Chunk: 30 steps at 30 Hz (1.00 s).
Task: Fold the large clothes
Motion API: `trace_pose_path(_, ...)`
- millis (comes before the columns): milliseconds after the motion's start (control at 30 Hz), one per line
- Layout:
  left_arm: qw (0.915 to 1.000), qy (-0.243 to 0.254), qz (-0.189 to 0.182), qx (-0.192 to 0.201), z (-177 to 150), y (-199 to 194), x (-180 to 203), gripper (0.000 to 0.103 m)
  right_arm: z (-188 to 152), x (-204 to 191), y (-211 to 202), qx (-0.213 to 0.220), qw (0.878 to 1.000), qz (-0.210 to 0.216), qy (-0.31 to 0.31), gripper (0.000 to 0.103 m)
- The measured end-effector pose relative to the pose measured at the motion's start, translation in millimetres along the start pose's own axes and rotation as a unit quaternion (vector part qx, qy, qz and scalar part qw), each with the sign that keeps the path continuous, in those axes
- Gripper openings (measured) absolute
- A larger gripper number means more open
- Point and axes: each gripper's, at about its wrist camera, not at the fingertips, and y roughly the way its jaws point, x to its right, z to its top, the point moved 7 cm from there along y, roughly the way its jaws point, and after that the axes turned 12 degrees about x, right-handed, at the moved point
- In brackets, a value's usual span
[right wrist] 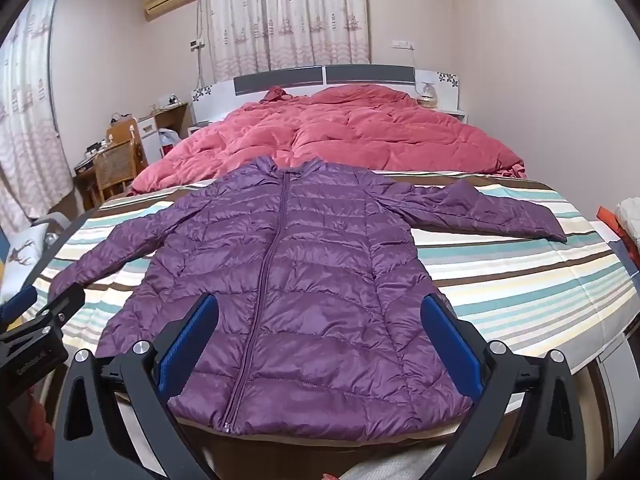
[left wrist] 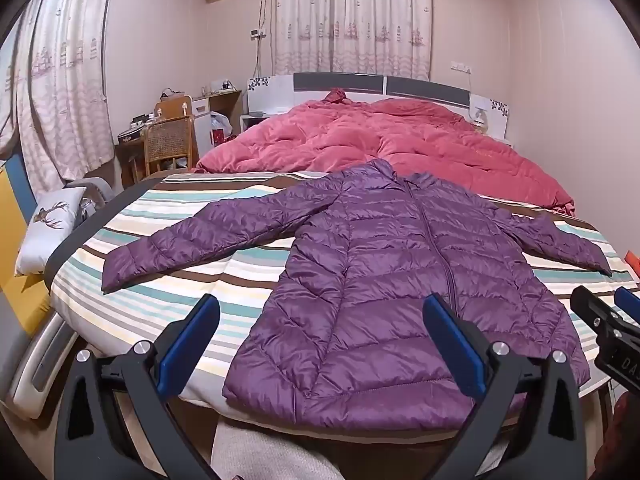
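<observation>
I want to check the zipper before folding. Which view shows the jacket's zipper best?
The right wrist view: the zipper runs unobstructed from collar to hem. In the left wrist view, the zipper is foreshortened, its lower part behind a gripper finger.

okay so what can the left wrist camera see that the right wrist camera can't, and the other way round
Only the left wrist view shows the yellow and blue panel at the left edge, and the whole deer pillow.

Only the right wrist view shows the jacket's zipper end at the hem, and white and orange things at the right edge.

Both share the purple jacket spread flat, zipped, sleeves out, on the striped sheet, the pink duvet behind it, the headboard, curtains and chair. The left gripper and right gripper are open and hold nothing.
</observation>
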Motion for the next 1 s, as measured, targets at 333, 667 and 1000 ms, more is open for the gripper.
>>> trace_pose_path(333, 1.0000, -0.007, 0.000, -0.006, -5, 4, -4, 0.101, 0, 1, 0, -0.002, 1.000, 0.001, 0.002, 0.100)
trace_pose_path(667, 0.9999, -0.005, -0.002, -0.009, -7, 4, -1, 0.101, -1, 0, 0, -0.004, 1.000, 0.002, 0.003, 0.100)
trace_pose_path(1000, 1.0000, -0.004, -0.005, -0.007, -7, 4, 1, 0.101, -3, -1, 0, -0.004, 1.000, 0.002, 0.003, 0.100)
